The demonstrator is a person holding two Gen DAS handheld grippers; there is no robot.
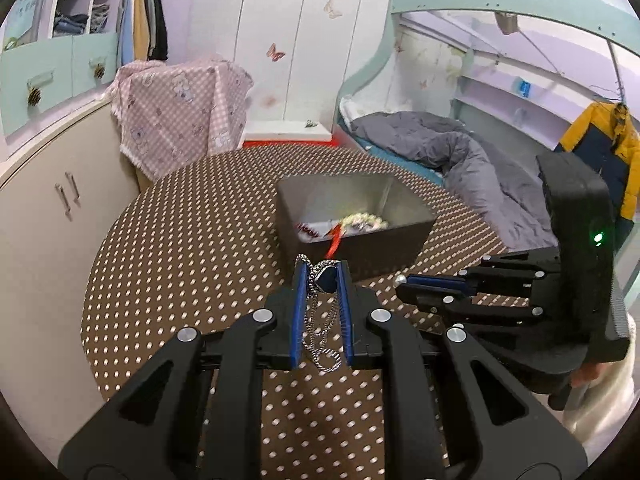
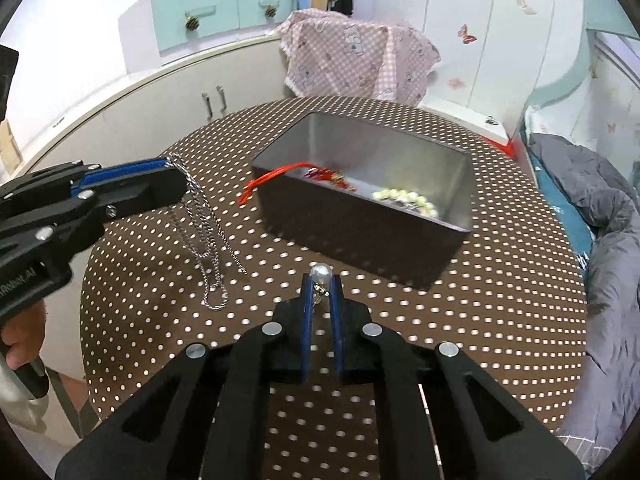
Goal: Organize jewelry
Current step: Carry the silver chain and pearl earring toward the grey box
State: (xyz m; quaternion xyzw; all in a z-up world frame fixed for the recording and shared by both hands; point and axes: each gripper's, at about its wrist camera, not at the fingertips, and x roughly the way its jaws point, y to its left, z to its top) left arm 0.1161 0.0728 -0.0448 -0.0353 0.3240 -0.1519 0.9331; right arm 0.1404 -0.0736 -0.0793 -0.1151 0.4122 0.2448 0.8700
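Partway done. Box [image 2: 360, 216] ahead of both tongs already holds a pearl string [image 2: 408, 200] and a red-corded piece [image 2: 280, 172]. Left tongs [image 1: 323, 270] clenched on a silver chain [image 2: 204, 236] that dangles over the bench [image 2: 500, 300]. Right tongs [image 2: 321, 280] pinched on a pearl earring [image 2: 321, 272]. Both still need dropping in the box.

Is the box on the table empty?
No, the dark box already holds a string of pale beads and a red cord that hangs out over its rim.
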